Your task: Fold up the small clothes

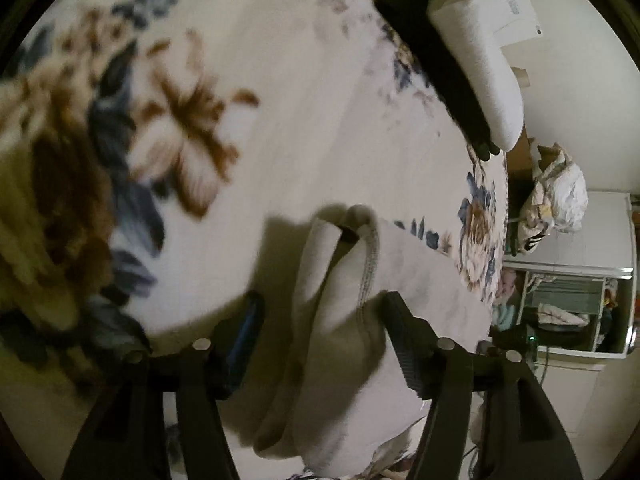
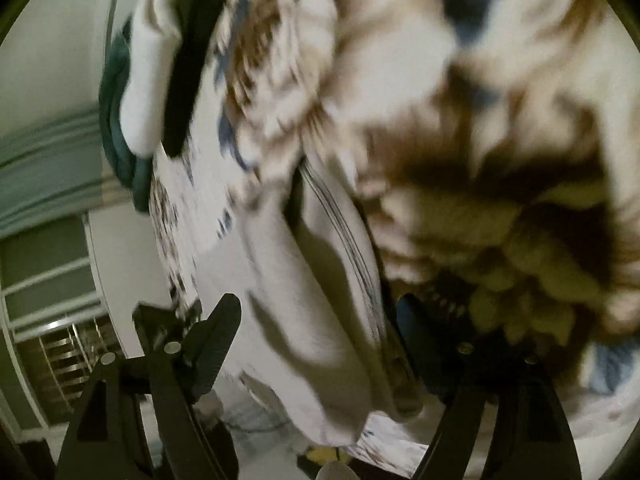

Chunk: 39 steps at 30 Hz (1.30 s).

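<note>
Between both grippers' spread jaws lies the pale sock (image 1: 340,320).

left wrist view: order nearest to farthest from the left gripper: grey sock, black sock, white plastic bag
1. grey sock, between the fingers of the left gripper.
2. black sock, farther up the floral blanket, beside a white sock.
3. white plastic bag, beyond the bed edge, right.

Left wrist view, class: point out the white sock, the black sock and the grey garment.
white sock (image 1: 480,60): left wrist view, middle of its length.
black sock (image 1: 436,56): left wrist view, mid-length.
grey garment (image 1: 344,356): left wrist view, folded body between the tool's fingers.
</note>
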Available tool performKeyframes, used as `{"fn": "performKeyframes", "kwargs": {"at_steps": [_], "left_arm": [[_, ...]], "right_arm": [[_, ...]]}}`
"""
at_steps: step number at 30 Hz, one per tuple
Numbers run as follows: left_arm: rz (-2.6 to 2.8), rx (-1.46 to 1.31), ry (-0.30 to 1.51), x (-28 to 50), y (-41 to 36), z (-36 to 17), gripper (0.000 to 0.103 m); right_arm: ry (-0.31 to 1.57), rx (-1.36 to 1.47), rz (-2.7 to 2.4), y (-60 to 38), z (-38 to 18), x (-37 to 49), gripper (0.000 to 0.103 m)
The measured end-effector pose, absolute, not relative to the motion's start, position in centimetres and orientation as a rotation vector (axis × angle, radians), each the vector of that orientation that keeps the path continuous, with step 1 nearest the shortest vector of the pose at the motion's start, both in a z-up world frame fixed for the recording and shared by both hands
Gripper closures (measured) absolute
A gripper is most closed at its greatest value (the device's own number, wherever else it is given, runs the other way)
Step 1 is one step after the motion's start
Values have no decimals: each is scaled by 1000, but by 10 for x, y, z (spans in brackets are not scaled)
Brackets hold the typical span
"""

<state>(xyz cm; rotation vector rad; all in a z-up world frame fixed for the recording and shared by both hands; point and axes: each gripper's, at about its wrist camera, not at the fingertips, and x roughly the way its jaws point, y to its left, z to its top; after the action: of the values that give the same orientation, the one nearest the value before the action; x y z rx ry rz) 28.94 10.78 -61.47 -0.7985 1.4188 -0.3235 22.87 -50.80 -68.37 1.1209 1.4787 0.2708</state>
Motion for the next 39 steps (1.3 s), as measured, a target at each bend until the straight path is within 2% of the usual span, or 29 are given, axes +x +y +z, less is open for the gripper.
{"fn": "performKeyframes", "kwargs": {"at_steps": [2, 6, 8, 9, 10, 11, 12, 13, 14, 15, 21, 29, 33, 39], "left_arm": [[-341, -827, 1418, 292, 108, -620, 37], [-376, -871, 1399, 293, 107, -623, 37], [-388, -871, 1375, 292, 102, -619, 41], [-406, -877, 1355, 291, 100, -615, 51], [-428, -872, 1343, 291, 96, -610, 86], [-416, -835, 1335, 291, 92, -604, 86], [-414, -808, 1317, 291, 89, -596, 86], [-413, -795, 1301, 291, 88, -589, 88], [-410, -789, 1290, 292, 88, -582, 88], [-414, -784, 1281, 293, 88, -576, 89], [-452, -741, 1264, 312, 90, -533, 89], [-493, -703, 1154, 398, 95, -447, 89], [-501, -647, 1064, 471, 91, -404, 89], [-461, -561, 1001, 577, 76, -400, 89]], "right_arm": [[1503, 1110, 290, -502, -692, 230, 21], [1516, 1126, 303, -497, -698, 236, 20], [1524, 1120, 311, -495, -698, 237, 20], [1526, 1111, 310, -493, -698, 239, 23], [1526, 1101, 308, -491, -698, 240, 28], [1525, 1088, 305, -488, -696, 241, 49], [1519, 1077, 306, -484, -695, 243, 64], [1517, 1066, 296, -481, -692, 245, 67], [1508, 1057, 282, -479, -690, 246, 77], [1492, 1056, 270, -478, -685, 246, 79], [1451, 1002, 234, -469, -639, 255, 82], [1315, 965, 249, -460, -536, 319, 83], [1224, 939, 284, -463, -485, 384, 83], [1131, 912, 315, -464, -462, 506, 83]]}}
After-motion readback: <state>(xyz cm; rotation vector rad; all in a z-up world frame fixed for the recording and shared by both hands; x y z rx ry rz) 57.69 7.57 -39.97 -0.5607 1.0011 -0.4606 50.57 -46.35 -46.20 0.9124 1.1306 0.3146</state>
